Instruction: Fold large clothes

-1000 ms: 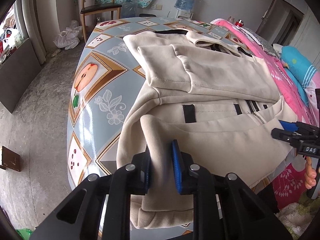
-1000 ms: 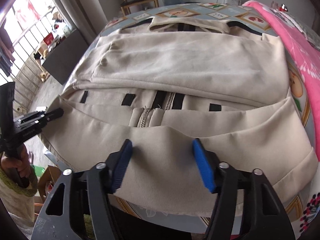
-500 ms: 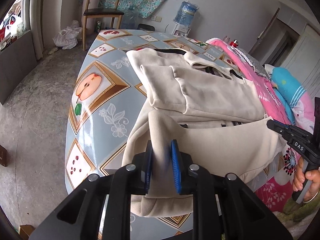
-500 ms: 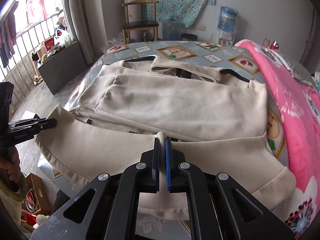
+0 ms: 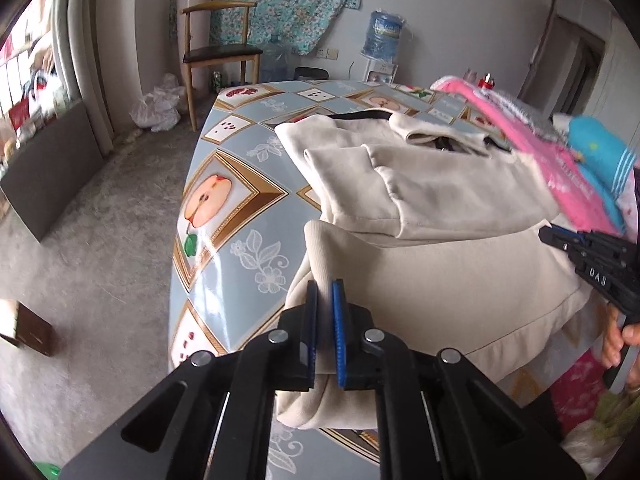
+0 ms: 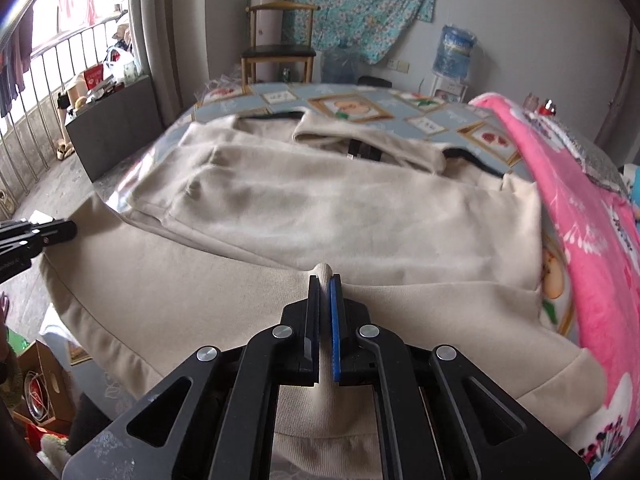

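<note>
my left gripper (image 5: 325,292) clamped on the beige jacket's (image 6: 340,208) ribbed hem, my right gripper (image 6: 325,286) pinching the same hem, fruit-print tablecloth (image 5: 224,208) beneath

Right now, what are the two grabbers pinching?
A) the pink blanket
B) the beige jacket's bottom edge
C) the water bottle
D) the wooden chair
B: both the left gripper and the right gripper have their jaws clamped on the ribbed hem of the beige jacket, lifting it off the table.
</note>
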### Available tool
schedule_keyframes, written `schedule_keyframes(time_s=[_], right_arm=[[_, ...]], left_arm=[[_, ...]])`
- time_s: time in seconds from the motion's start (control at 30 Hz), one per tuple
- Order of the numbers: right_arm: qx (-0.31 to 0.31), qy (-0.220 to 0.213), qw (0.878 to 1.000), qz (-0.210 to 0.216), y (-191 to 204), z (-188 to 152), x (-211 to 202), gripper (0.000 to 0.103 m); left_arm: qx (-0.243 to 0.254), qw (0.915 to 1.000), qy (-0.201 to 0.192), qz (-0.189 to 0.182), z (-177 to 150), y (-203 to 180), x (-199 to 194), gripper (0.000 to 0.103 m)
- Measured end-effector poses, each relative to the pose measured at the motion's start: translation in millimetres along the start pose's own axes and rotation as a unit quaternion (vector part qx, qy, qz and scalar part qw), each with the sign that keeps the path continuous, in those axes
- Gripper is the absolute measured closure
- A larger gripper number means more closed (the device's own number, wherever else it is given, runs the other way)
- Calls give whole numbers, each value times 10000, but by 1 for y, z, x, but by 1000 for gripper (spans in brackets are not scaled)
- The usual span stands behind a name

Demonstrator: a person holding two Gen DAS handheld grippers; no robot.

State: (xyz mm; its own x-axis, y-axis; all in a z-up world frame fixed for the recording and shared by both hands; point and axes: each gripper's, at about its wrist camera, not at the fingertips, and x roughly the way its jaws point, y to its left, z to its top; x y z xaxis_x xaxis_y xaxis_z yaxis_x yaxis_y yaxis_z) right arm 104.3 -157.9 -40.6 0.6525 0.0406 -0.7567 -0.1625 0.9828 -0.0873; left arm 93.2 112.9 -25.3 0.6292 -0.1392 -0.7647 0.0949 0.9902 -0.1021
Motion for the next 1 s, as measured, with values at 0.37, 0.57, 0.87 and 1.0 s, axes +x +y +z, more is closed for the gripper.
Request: schedule_keyframes(time_s=[0.37,0.57,0.87,1.0], right_arm=[[174,234,9992,289,-5,-13,28,99],[453,277,9967,614,-17,-14,31,98],[1099,521,9850,1224,-38,-10,38,97],[1283,590,9797,1422,-51,-10,33,79]], left_arm=[[-152,9988,-96,452,2,3,-14,92],[-521,9967,-467,-400,20,-1,-33,92],[803,9849,740,-1344,10,-123,49,92],[937,9873,727,-1054,5,-136,58,92]])
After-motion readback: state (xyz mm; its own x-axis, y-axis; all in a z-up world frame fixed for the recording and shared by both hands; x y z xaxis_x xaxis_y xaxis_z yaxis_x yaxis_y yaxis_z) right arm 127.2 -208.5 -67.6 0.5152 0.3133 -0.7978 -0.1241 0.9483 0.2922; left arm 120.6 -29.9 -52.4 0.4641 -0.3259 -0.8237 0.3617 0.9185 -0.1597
